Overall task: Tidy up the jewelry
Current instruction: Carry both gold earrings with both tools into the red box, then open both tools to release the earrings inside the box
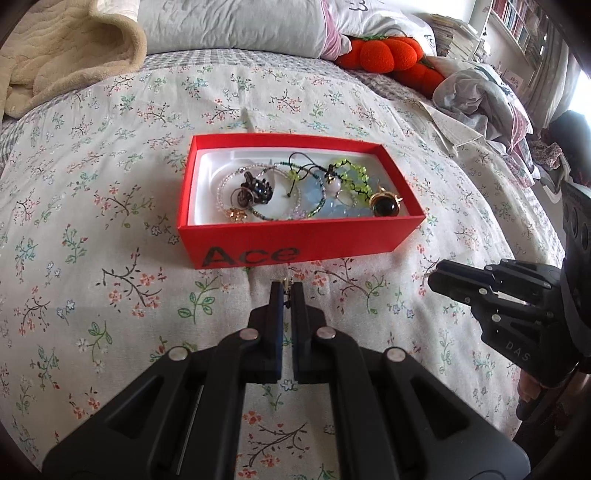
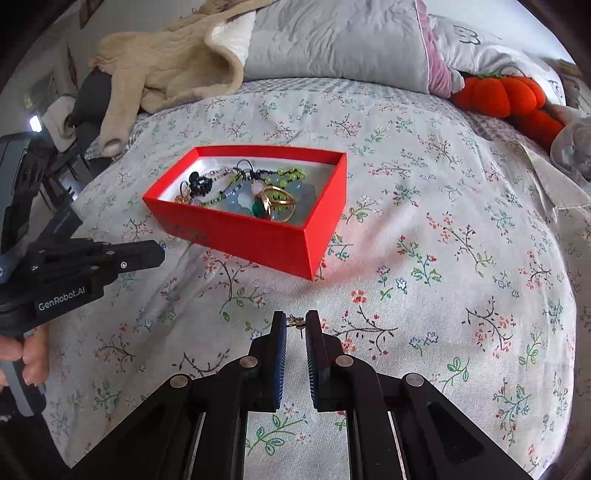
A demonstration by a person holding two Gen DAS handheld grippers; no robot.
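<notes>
A red open box (image 1: 295, 240) (image 2: 258, 240) sits on the flowered bedspread. It holds a heap of jewelry (image 1: 295, 188) (image 2: 251, 192): beaded bracelets, pale blue beads, a green bead band and gold rings with dark stones. My left gripper (image 1: 287, 291) hovers just in front of the box and is shut on a tiny gold piece (image 1: 287, 282) that pokes out at its tips. My right gripper (image 2: 295, 321) is to the right of the left one, further from the box, shut on a small gold earring (image 2: 295, 323). Each gripper shows in the other's view: right (image 1: 434, 275), left (image 2: 160, 253).
A beige blanket (image 1: 62, 55) (image 2: 166, 62) and grey pillows (image 1: 236, 26) lie at the head of the bed. An orange pumpkin plush (image 1: 388, 55) (image 2: 506, 96) and crumpled cloth (image 1: 476, 92) are at the back right. A hand (image 2: 33, 354) holds the left gripper's handle.
</notes>
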